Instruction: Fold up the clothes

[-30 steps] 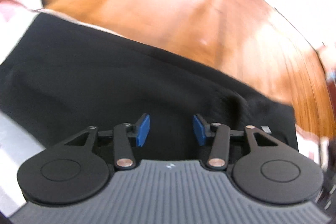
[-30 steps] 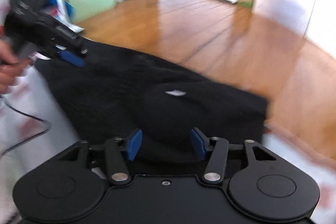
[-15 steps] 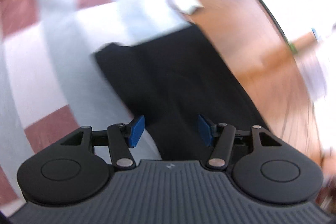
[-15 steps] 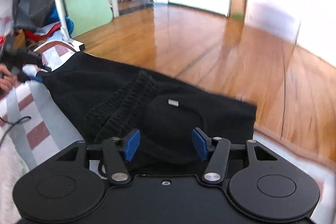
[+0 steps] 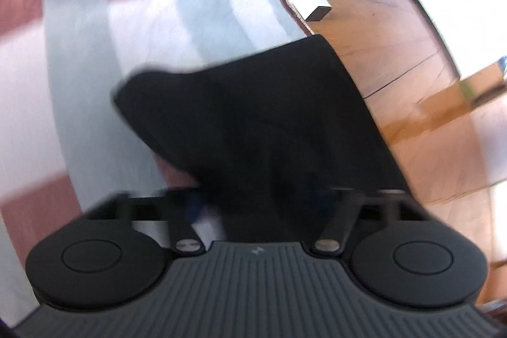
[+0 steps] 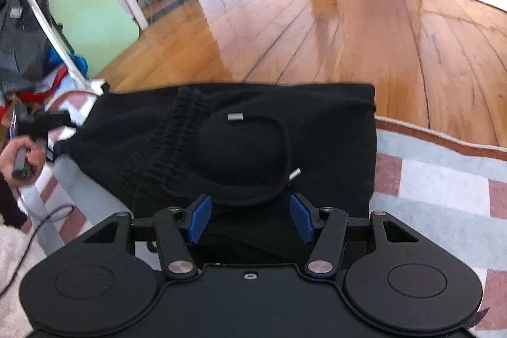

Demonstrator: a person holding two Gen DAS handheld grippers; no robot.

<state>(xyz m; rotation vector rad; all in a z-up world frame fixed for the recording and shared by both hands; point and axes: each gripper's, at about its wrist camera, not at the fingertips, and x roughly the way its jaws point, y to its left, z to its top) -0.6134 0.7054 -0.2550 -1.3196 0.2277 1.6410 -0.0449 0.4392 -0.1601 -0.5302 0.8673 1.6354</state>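
A black garment with an elastic waistband and a drawstring [image 6: 253,144] lies folded on a checked rug [image 6: 443,179]. My right gripper [image 6: 250,216] is open, its blue pads low over the near waistband edge. In the left wrist view the same black garment [image 5: 253,116] fills the centre, its far end lying flat on the rug [image 5: 95,53]. My left gripper [image 5: 256,201] sits over its near edge with cloth covering the space between the fingers; the view is blurred. The left gripper also shows in the right wrist view [image 6: 47,119] at the garment's far left end.
Wooden floor [image 6: 317,30] lies beyond the rug's brown border [image 6: 443,135]. A white rack leg [image 6: 47,21], a pile of coloured clothes [image 6: 38,78] and a green panel [image 6: 82,8] stand at the far left. A cable [image 6: 38,227] runs over the rug at the left.
My left gripper has dropped onto the near edge of the garment, and cloth now hides its blue pads. My right gripper has come nearer the waistband and stays open.
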